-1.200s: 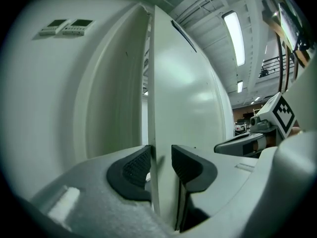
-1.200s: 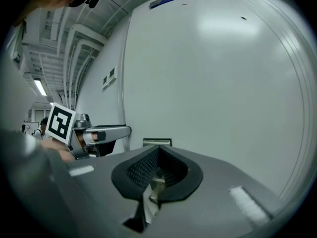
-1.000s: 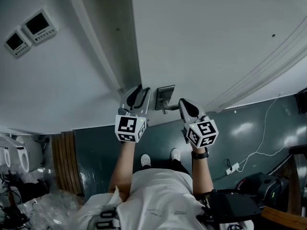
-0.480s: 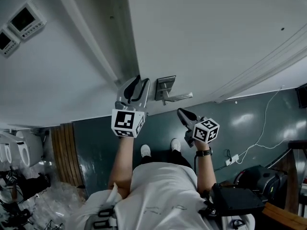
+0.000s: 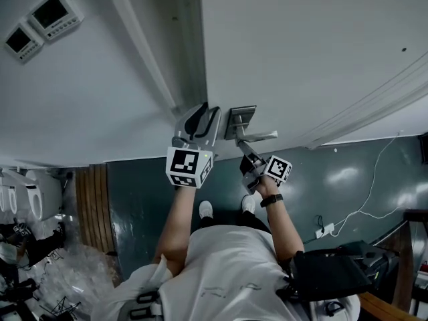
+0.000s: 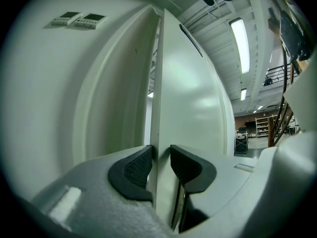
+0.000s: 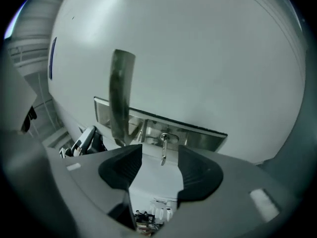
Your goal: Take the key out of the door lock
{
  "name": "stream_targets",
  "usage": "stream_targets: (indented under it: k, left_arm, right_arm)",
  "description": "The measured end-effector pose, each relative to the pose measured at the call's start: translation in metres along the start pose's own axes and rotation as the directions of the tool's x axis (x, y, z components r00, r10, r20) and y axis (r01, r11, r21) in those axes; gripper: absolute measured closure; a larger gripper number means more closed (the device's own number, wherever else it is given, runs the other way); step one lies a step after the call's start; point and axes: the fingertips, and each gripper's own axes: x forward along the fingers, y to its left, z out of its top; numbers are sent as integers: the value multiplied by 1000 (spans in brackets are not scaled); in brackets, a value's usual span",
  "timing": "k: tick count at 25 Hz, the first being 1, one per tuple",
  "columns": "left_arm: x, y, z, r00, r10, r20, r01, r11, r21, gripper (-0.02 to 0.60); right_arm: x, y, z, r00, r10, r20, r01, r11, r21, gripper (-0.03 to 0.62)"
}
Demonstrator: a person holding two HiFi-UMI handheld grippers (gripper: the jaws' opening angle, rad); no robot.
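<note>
A small metal key (image 7: pixel 163 149) sticks out of the steel lock plate (image 7: pixel 198 133) on the white door (image 5: pixel 301 39), under the lever handle (image 7: pixel 121 103). My right gripper (image 7: pixel 159 155) points at the plate; its jaws are opening, with the key between the tips and neither pad on it. In the head view the right gripper (image 5: pixel 246 158) sits just below the lock plate (image 5: pixel 239 120) and handle (image 5: pixel 261 137). My left gripper (image 5: pixel 200 116) is shut on the door's free edge (image 6: pixel 159 133), one pad on each face.
Two wall control panels (image 5: pixel 41 22) hang left of the door frame (image 5: pixel 144 59). Below are the dark floor, a white cable with a power strip (image 5: pixel 326 231), wooden slats (image 5: pixel 90 212) and dark equipment (image 5: pixel 334 273) by the person's right side.
The right gripper dropped away from the handle half a second ago and has come back up to the lock plate. The left gripper has stayed on the door edge.
</note>
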Motion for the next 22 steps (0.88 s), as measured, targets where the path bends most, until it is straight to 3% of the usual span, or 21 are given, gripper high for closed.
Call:
stream_targets:
  k: [4, 8, 10, 22]
  left_arm:
    - [-1, 1, 0, 1000, 6, 6, -6, 1000, -13, 459]
    - [-2, 0, -1, 1000, 5, 5, -5, 1000, -20, 459]
    - [-2, 0, -1, 1000, 9, 7, -9, 1000, -27, 459]
    - [-3, 1, -1, 999, 34, 7, -34, 999, -13, 456]
  right_arm:
    - [18, -18, -9, 999, 22, 25, -26, 984, 174, 375]
    - [25, -16, -8, 993, 68, 97, -91, 961, 260, 501]
    - [25, -11, -6, 986, 96, 138, -131, 953, 274, 560]
    - [20, -12, -8, 977, 34, 211, -90, 960, 264, 569]
